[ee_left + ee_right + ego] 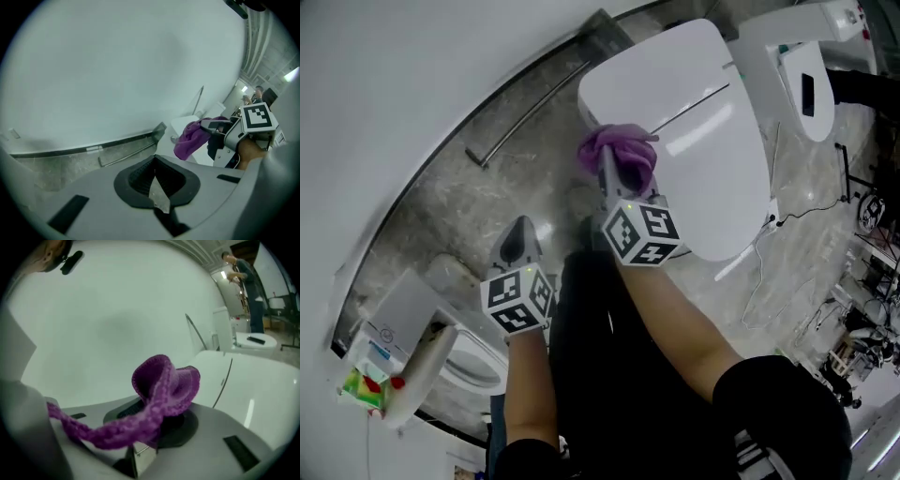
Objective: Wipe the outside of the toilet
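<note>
A white toilet (694, 122) with its lid down fills the upper middle of the head view. A purple knitted cloth (619, 155) bunches at the lid's left edge, and my right gripper (611, 169) is shut on it. The right gripper view shows the purple cloth (161, 390) draped over the jaws with the toilet lid (253, 380) to the right. My left gripper (517, 242) hangs to the left over the marble floor, jaws shut with nothing in them. From the left gripper view, the cloth (190, 138) and the right gripper (220, 129) sit at the right.
A curved white wall (394, 84) runs along the left, with a metal rail (534, 103) at its base. A second toilet (464, 361) and a small box (366, 384) stand at the lower left. Cables (778, 253) trail right of the toilet.
</note>
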A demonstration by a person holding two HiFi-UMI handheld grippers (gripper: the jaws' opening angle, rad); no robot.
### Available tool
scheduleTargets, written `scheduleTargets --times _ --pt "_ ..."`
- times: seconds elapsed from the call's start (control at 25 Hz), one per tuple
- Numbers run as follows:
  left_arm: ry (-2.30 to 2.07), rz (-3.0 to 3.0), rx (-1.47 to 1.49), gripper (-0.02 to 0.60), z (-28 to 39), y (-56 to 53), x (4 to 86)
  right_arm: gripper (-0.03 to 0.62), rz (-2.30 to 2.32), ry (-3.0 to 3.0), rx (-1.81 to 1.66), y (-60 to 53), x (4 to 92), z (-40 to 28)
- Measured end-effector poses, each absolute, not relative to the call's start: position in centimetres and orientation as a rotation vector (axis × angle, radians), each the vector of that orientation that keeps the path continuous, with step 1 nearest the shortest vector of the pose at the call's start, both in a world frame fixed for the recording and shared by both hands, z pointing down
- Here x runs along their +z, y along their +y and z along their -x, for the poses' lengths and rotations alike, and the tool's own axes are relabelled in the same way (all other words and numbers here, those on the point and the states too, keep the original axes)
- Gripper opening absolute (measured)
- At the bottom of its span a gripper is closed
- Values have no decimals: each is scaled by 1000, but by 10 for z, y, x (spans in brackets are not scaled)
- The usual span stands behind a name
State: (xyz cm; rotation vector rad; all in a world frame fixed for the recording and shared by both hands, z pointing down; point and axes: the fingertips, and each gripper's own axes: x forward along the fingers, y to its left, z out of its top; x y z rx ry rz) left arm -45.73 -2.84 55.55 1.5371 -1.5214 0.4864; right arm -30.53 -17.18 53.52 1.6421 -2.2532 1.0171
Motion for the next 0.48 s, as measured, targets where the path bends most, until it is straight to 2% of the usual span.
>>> scheduleTargets --times 0.28,0.48 --pt "-1517 -1780 396 9 390 -40 418 66 -1711 -2360 713 -145 378 235" --pt "-1506 -1887 342 9 357 -27 329 66 -1726 -2389 618 -110 299 193"
